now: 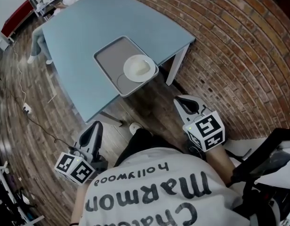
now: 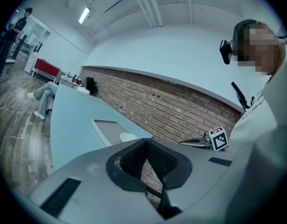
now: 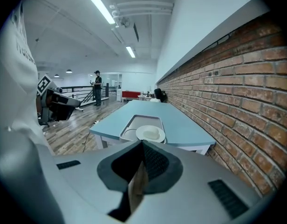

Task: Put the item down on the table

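l gripper (image 1: 95, 127) & r gripper (image 1: 186, 100) both closed, look empty; plate (image 1: 140, 68) on tray (image 1: 107, 60) ahead, well apart, nearer r gripper.

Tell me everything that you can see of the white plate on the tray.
The white plate is round, shallow and smooth, perhaps ceramic or plastic. It lies flat in the near right part of the grey tray, which sits at the near edge of the blue table. A small pale lump rests on its middle; what it is cannot be told. Nothing else touches it.
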Demonstrator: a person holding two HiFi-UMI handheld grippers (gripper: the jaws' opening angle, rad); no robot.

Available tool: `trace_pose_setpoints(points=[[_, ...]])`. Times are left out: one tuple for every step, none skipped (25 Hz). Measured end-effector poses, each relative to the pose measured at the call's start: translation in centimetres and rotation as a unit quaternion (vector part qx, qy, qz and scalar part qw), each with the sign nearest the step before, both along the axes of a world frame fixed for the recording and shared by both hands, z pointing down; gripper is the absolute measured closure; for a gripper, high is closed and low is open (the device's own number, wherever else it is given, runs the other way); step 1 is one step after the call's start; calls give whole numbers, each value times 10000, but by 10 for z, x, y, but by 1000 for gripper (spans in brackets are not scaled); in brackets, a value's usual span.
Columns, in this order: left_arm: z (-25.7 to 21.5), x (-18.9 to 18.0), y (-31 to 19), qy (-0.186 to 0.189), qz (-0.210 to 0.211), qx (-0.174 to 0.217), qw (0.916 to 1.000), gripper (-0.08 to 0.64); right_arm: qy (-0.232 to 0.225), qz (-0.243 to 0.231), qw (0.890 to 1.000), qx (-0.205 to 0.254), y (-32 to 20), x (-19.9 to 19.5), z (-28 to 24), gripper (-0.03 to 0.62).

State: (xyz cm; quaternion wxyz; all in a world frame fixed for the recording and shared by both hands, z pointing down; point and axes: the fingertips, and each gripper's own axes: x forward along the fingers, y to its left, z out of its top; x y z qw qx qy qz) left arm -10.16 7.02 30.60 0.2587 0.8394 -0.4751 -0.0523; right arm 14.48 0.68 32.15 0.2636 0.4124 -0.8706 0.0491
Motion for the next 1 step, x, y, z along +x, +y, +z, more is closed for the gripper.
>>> trace_pose_setpoints(points=[[-1,0,-1,-1,9,15,10000,552,12,7,10000,5,0,0,0,583]])
